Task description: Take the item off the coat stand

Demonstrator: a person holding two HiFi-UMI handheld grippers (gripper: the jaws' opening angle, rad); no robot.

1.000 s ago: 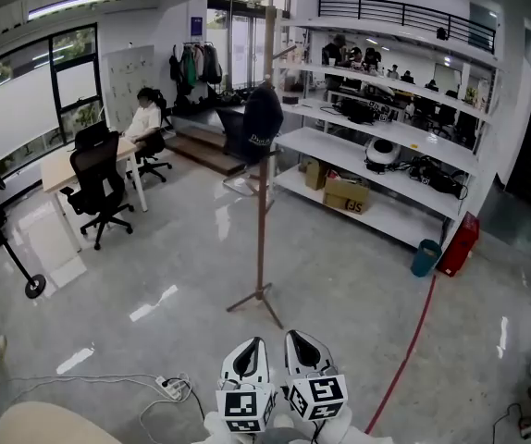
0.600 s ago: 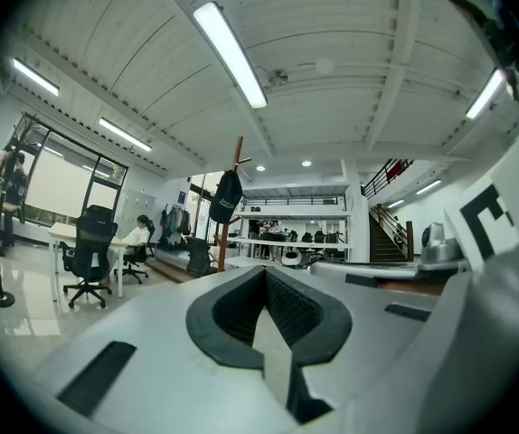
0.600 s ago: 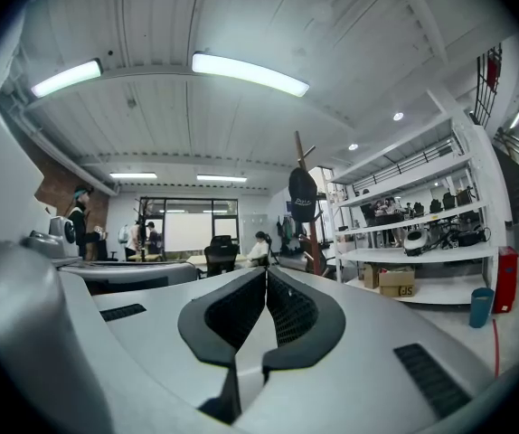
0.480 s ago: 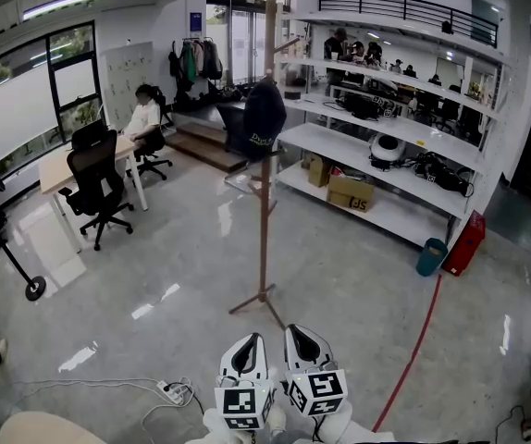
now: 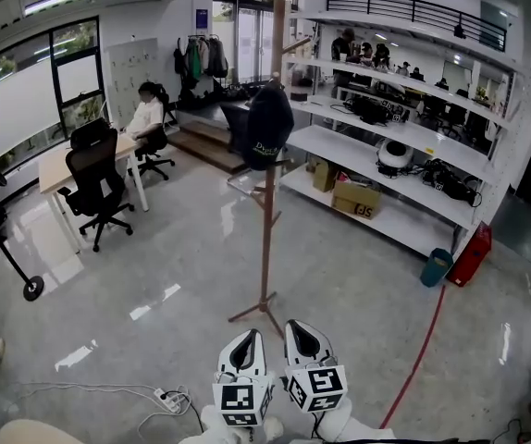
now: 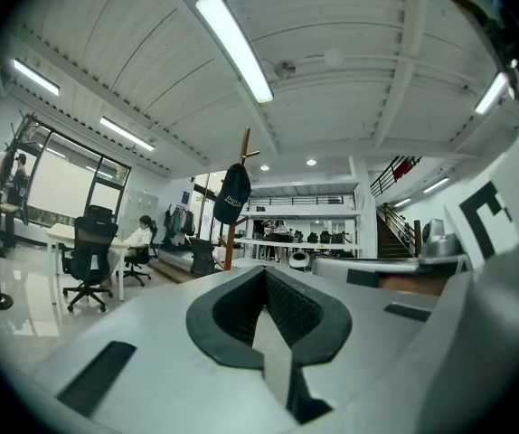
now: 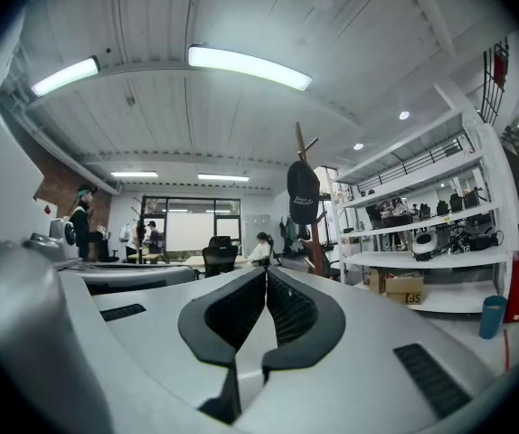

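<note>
A tall wooden coat stand (image 5: 267, 239) rises from the glossy floor ahead of me. A dark cap (image 5: 267, 128) with small light lettering hangs on one of its upper pegs. My left gripper (image 5: 250, 339) and right gripper (image 5: 299, 328) sit side by side at the bottom of the head view, pointing level toward the stand and well short of it. Both are shut with nothing between their pads. In the left gripper view the cap (image 6: 232, 194) hangs beyond the left gripper (image 6: 262, 272). In the right gripper view the cap (image 7: 303, 193) shows beyond the right gripper (image 7: 266, 275).
White shelving (image 5: 386, 165) with boxes and gear runs along the right. A desk with a black office chair (image 5: 96, 185) and a seated person (image 5: 145, 118) stand at left. A red cable (image 5: 418, 359) and a power strip (image 5: 166, 399) lie on the floor.
Both grippers and my view have moved forward toward the coat stand, which now looks nearer and larger. The cap hangs as before and the jaws stay shut.
</note>
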